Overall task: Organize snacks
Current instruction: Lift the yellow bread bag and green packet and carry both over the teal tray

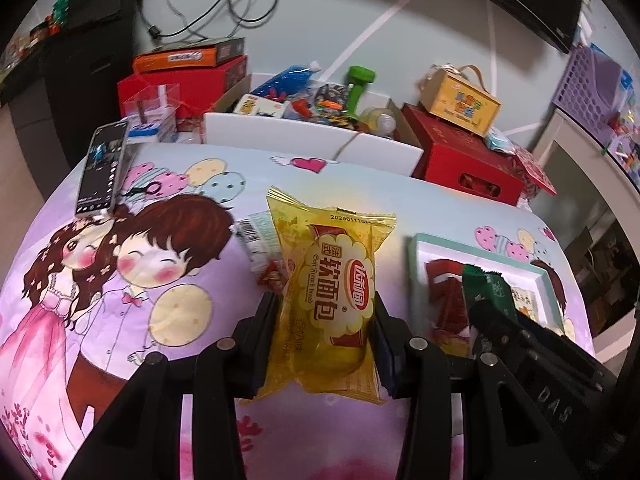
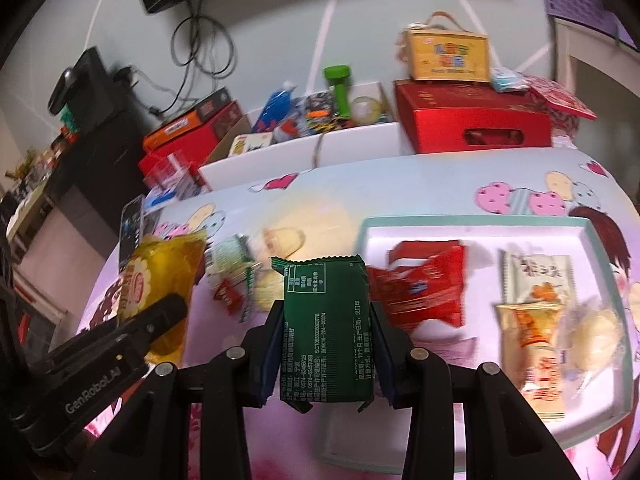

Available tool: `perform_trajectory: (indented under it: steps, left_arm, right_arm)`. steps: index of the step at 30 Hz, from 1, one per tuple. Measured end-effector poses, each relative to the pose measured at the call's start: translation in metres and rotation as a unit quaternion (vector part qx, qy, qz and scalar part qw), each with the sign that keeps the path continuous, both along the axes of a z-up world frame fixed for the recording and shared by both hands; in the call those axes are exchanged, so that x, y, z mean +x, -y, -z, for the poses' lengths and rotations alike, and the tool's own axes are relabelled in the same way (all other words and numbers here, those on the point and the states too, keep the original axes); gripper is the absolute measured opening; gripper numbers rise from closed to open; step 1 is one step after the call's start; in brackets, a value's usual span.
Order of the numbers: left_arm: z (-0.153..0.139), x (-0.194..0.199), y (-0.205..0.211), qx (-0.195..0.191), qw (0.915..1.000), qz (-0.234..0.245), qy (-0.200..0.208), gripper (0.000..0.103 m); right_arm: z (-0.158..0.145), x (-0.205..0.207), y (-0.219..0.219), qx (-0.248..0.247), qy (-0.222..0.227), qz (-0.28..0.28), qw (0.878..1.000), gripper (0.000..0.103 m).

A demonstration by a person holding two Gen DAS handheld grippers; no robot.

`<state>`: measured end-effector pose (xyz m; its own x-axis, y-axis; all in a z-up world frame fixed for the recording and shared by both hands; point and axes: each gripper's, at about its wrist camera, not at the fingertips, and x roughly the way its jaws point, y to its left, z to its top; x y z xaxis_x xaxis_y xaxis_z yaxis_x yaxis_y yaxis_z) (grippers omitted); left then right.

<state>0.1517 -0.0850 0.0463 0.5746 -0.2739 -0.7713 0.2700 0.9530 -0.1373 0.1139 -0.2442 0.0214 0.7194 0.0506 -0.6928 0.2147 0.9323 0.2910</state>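
Observation:
A yellow soft-bread packet is lifted above the cartoon bedspread, and my left gripper is shut on its sides. My right gripper is shut on a dark green snack packet, printed back facing the camera. It hangs just left of a white tray with a mint rim. The tray holds a red packet, two beige packets and a pale wrapped snack. In the right wrist view the left gripper and the yellow packet are at the left. A few loose snacks lie on the bedspread between the grippers.
A phone leans at the bed's far left edge. Behind the bed stands a white cardboard box full of items, with red boxes on either side and a small yellow carry box. A purple basket sits far right.

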Motion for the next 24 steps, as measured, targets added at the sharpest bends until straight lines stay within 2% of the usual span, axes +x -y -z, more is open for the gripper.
perform_trajectory:
  steps: [15,24]
  left_arm:
    - [-0.001,-0.025,0.064,0.006,0.9973,0.074,0.001,0.045]
    - [0.003,-0.04,0.098,0.014,0.9931,0.116,-0.003,0.045]
  right_arm:
    - [-0.003,-0.042,0.086,0.027,0.005,0.107,0.994,0.042]
    - [-0.006,-0.074,0.134,0.034,0.012,0.17,0.985,0.042]
